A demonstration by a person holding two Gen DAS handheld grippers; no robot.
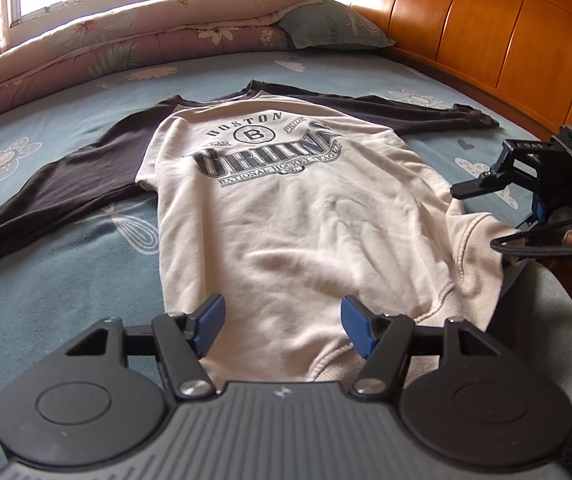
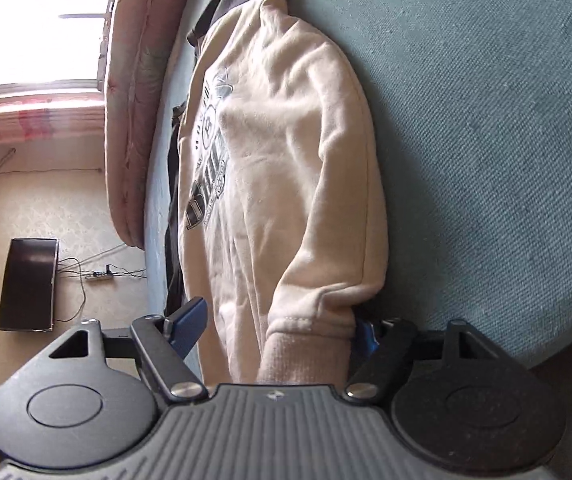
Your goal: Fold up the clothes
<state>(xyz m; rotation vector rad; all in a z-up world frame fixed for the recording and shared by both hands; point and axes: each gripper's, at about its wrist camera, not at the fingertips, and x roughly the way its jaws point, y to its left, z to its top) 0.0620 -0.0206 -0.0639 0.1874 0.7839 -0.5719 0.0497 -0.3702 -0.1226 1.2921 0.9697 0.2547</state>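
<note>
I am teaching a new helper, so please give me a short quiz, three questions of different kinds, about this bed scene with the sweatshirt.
1. True or false: the sweatshirt lies print side up on the bed with both dark sleeves spread out.
2. Multiple choice: what is between the fingers of the right gripper? A) a dark sleeve B) the sweatshirt's hem corner C) the pillow
3. Short answer: is the left gripper open or shut, and does it hold anything?

Key
1. True.
2. B. The fingers stand apart around the ribbed hem, not pressing it.
3. Open; its fingers are over the hem and hold nothing.
</note>
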